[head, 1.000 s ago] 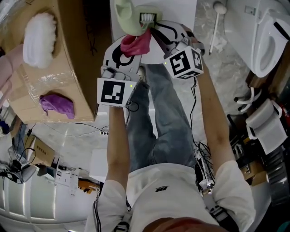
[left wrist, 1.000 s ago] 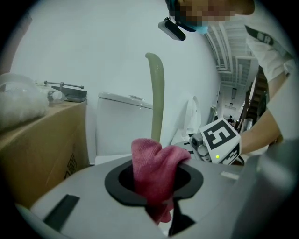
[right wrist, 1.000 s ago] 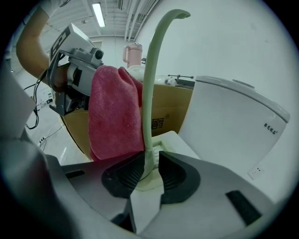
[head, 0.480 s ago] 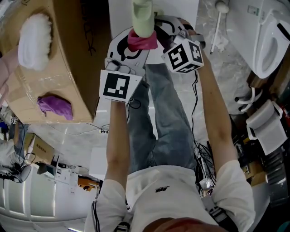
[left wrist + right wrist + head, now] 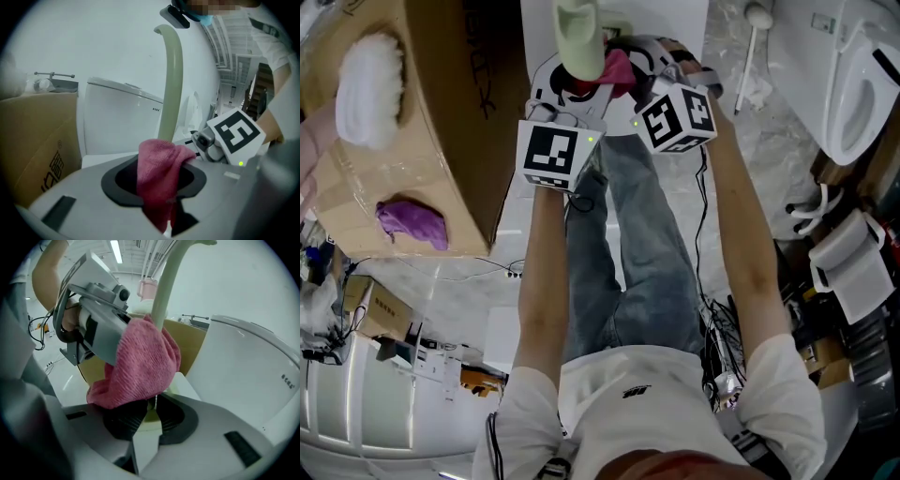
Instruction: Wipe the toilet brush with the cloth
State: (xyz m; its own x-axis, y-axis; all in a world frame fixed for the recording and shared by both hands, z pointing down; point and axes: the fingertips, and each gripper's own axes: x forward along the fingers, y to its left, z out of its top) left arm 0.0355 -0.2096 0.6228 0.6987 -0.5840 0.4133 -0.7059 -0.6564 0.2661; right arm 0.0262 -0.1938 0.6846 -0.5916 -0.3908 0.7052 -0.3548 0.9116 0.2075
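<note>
One purple cloth (image 5: 412, 223) atop cardboard box (image 5: 455, 112)

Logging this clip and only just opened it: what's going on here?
A person holds a hand-held gripper in each hand. The left hand-held gripper is clamped on a pink cloth, which sits against the pale green handle of a toilet brush. The right hand-held gripper grips the brush lower down, holding it upright; its jaws have just been closing on it. Wiping looks under way, near a white toilet.
</note>
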